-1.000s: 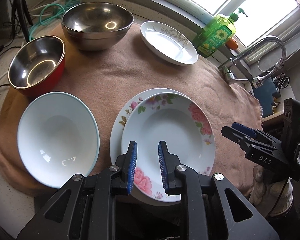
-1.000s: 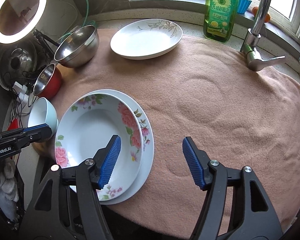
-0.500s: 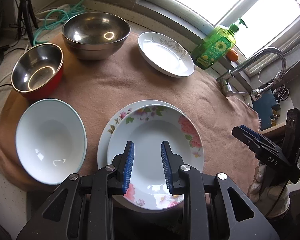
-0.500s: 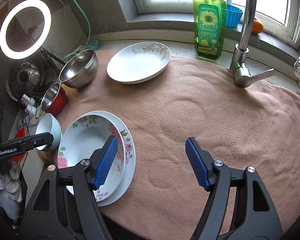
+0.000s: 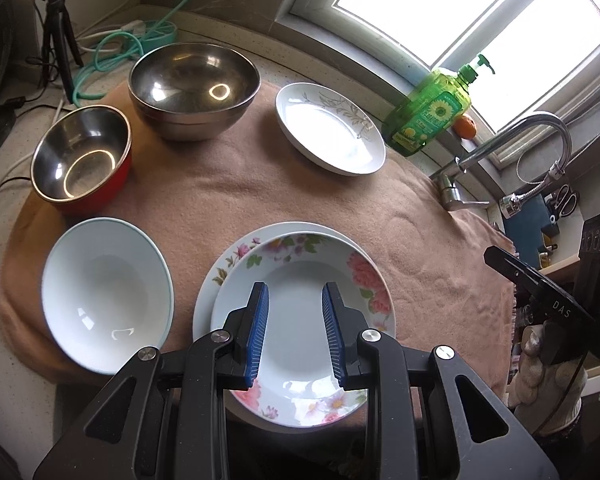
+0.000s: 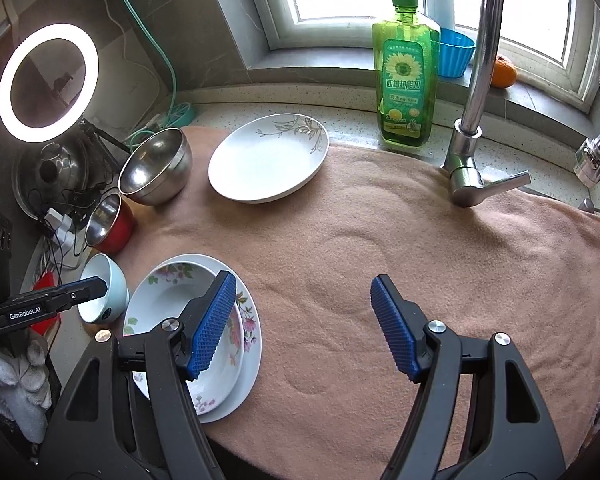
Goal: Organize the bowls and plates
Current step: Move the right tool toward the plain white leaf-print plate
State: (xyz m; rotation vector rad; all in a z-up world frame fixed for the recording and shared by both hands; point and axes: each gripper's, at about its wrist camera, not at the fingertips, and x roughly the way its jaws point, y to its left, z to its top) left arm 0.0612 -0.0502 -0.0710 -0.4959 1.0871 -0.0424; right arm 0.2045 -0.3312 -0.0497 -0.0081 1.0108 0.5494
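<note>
A floral deep plate (image 5: 300,280) sits stacked on a larger floral plate (image 5: 224,272) at the front of the brown cloth; both show in the right wrist view (image 6: 180,292). My left gripper (image 5: 294,308) hovers above the stack, open and empty. My right gripper (image 6: 304,320) is wide open and empty above the cloth, to the right of the stack. A white plate with a leaf pattern (image 5: 328,128) (image 6: 268,156) lies at the back. A white bowl (image 5: 104,292), a red steel-lined bowl (image 5: 82,156) and a large steel bowl (image 5: 194,84) stand on the left.
A green dish-soap bottle (image 6: 406,76) and a tap (image 6: 472,136) stand at the back right. A ring light (image 6: 48,80), cables and a tripod crowd the left. The brown cloth (image 6: 420,260) covers the counter; its edge runs along the front.
Both grippers have pulled back and risen, so the dishes look smaller. My left gripper has opened wider. The dishes have not moved.
</note>
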